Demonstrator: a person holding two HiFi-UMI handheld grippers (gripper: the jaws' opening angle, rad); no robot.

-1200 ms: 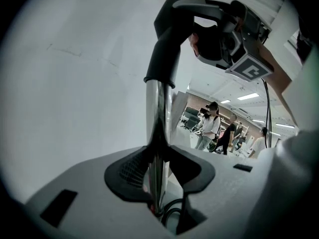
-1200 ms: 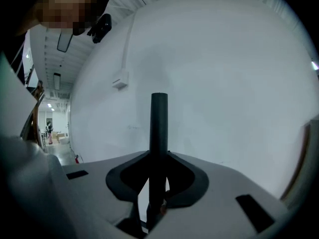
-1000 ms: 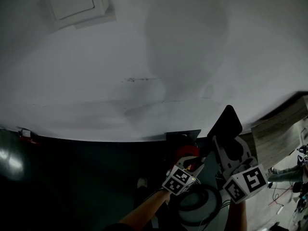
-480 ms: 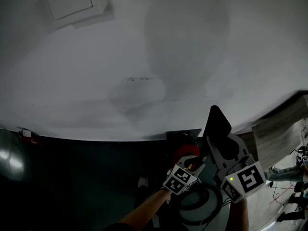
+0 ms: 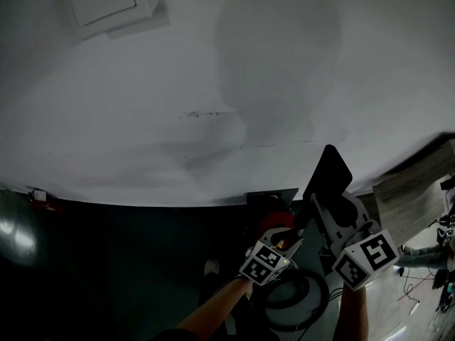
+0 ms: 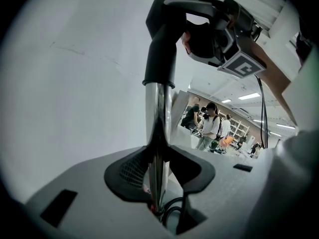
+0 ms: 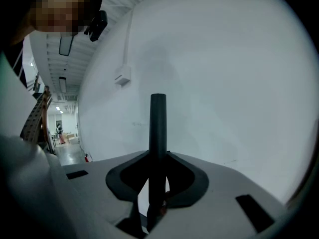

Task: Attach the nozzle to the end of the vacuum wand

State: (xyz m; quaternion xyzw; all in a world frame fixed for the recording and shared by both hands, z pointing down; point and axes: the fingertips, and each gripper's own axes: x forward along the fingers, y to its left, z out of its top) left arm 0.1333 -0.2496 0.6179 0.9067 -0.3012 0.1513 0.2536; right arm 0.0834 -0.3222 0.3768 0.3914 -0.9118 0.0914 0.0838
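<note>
The nozzle is clamped in my right gripper, up at the top end of the wand, which my left gripper grips. I judge this the joining step. Next I must push it squarely along the tube.

Dim, murky head view; brighter fisheye gripper views, black vignetted corners, soft shadows.

White wall, wall plate, people standing in background
</note>
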